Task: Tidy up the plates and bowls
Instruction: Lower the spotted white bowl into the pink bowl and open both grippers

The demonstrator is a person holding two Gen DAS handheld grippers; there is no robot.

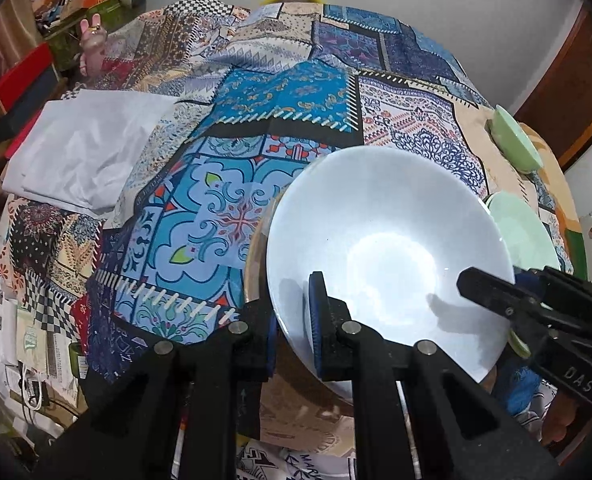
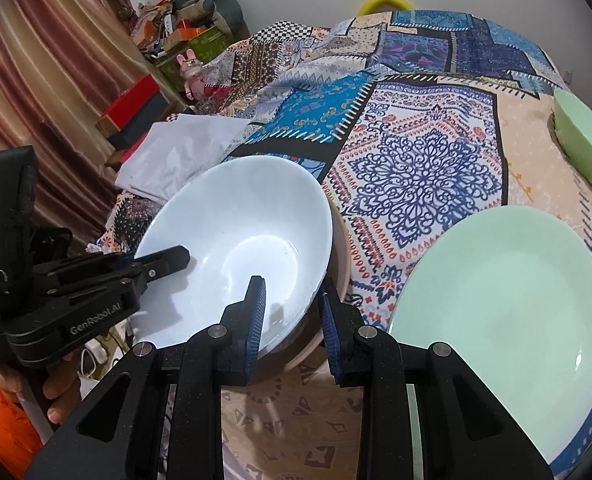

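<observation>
A white bowl (image 1: 388, 240) (image 2: 235, 220) sits tilted inside a beige bowl (image 2: 342, 268), whose rim shows at its edge (image 1: 255, 248). My left gripper (image 1: 293, 312) is shut on the white bowl's near-left rim, one pad inside and one outside; in the right wrist view the left gripper (image 2: 167, 264) comes in from the left. My right gripper (image 2: 291, 292) is shut on the opposite rim, with the beige bowl's wall also between its pads; in the left wrist view the right gripper (image 1: 496, 280) shows at the right. A pale green plate (image 2: 504, 312) (image 1: 524, 236) lies just right of the bowls.
A pale green bowl (image 2: 584, 148) (image 1: 516, 140) stands at the far right of the patchwork tablecloth (image 1: 255, 112). A folded white cloth (image 1: 83, 152) (image 2: 179, 148) lies at the left. Boxes and clutter fill the floor beyond the left edge. A person's hand (image 2: 59, 392) holds the left gripper.
</observation>
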